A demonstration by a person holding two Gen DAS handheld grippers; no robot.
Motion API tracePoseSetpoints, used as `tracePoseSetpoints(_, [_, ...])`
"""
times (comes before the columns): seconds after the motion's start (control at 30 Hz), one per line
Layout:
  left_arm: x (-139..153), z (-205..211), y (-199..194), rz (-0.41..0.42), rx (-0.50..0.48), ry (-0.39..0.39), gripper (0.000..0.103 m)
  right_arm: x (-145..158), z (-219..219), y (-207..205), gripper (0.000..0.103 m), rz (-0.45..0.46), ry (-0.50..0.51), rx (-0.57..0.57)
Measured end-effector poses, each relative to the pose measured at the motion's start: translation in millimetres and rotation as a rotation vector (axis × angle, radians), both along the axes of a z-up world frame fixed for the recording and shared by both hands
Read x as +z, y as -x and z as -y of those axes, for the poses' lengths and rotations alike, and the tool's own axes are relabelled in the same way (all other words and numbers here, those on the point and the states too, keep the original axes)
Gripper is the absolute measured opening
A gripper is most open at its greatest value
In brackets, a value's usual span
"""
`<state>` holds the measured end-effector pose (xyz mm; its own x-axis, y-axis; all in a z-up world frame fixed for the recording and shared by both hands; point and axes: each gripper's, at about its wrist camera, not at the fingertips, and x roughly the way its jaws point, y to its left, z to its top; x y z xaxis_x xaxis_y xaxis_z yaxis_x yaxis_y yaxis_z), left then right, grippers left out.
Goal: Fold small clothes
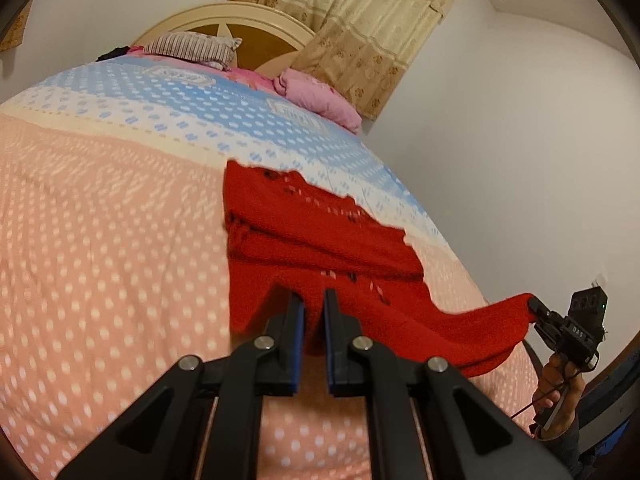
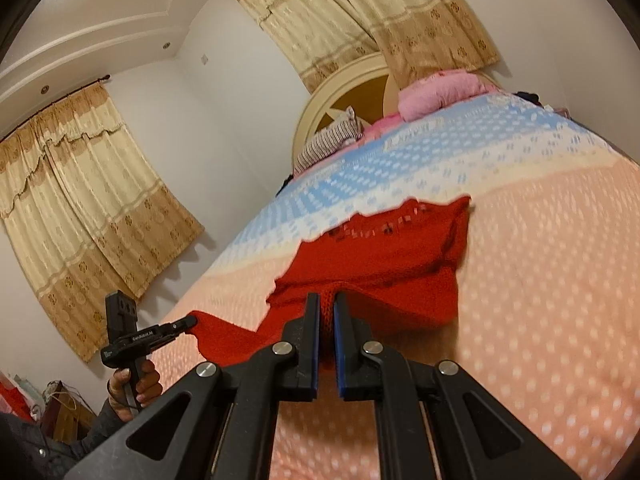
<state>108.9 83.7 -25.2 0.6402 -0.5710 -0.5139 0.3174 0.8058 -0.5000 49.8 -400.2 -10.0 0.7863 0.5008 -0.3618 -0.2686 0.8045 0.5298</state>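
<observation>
Both the left tongs (image 1: pixel 314 304) and right tongs (image 2: pixel 327 308) clamp the red knit garment's (image 1: pixel 320 232) near edge; it looks soft, light and stretchy, best pinched at its corners.

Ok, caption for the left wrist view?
Left claw and right claw each pinch the near edge of a red knitted garment, raising it off the dotted bedspread.

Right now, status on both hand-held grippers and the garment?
Left hand-held gripper shut on red knit garment. Right hand-held gripper shut on same near edge, lifted; far part on bed cover. Nothing in the way.
</observation>
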Motion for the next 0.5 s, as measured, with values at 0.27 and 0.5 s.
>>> tracePoseSetpoints(0.27, [22.5, 4.2, -52.1, 0.034, 0.045, 0.003, 0.009, 33.1, -1.6, -57.2, 0.005, 0.039, 0.014, -0.011])
tracePoseSetpoints(0.5, [35.7, 12.6, -102.8, 0.046, 0.074, -0.014, 0.009, 44.1, 2.6, -112.2, 0.005, 0.022, 0.046, -0.040])
